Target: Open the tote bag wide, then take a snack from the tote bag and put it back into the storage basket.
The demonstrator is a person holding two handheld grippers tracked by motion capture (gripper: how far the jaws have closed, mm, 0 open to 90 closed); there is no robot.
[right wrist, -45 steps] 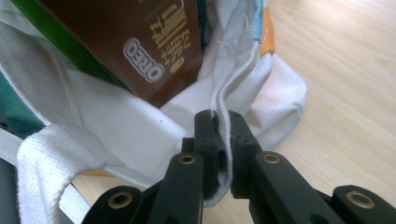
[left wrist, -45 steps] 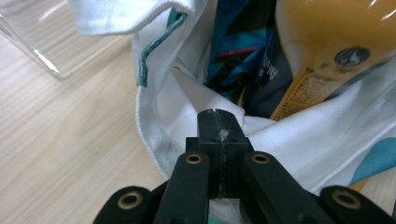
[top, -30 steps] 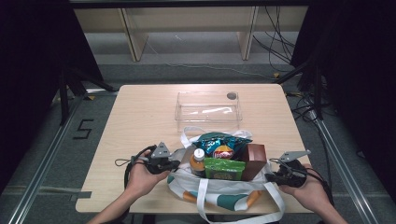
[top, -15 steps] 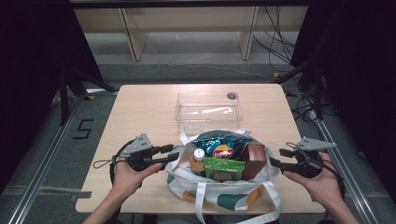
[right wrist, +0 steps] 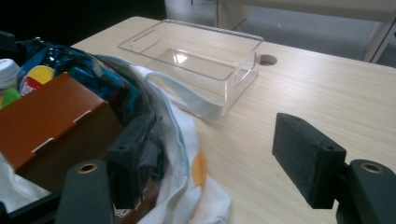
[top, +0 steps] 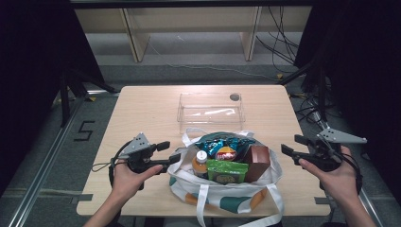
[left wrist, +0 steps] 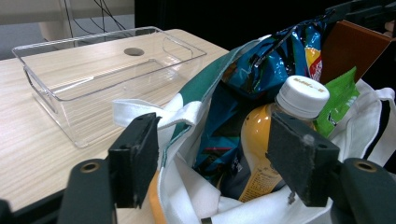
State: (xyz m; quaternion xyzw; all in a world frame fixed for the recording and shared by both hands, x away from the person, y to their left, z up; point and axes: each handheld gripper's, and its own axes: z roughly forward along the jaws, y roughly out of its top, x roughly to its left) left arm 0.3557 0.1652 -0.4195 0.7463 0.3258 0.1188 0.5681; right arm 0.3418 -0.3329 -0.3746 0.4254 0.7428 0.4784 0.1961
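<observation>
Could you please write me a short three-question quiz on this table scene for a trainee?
1. True or false: the clear plastic bin is empty.
2. Which item in the tote bag has a white cap? A) brown box B) orange drink bottle C) blue snack bag
3. Fill in: the left gripper and the right gripper both have ___ jaws.

Key
1. True.
2. B, the orange drink bottle.
3. Open; both have just been opening, with nothing pinched between the pads.

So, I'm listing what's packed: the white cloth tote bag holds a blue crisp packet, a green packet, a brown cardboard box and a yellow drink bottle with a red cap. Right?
Not quite: the yellow drink bottle has a white cap, as the left gripper view shows. The rest stands: the white cloth tote bag holds the blue crisp packet, green packet and brown cardboard box.
</observation>
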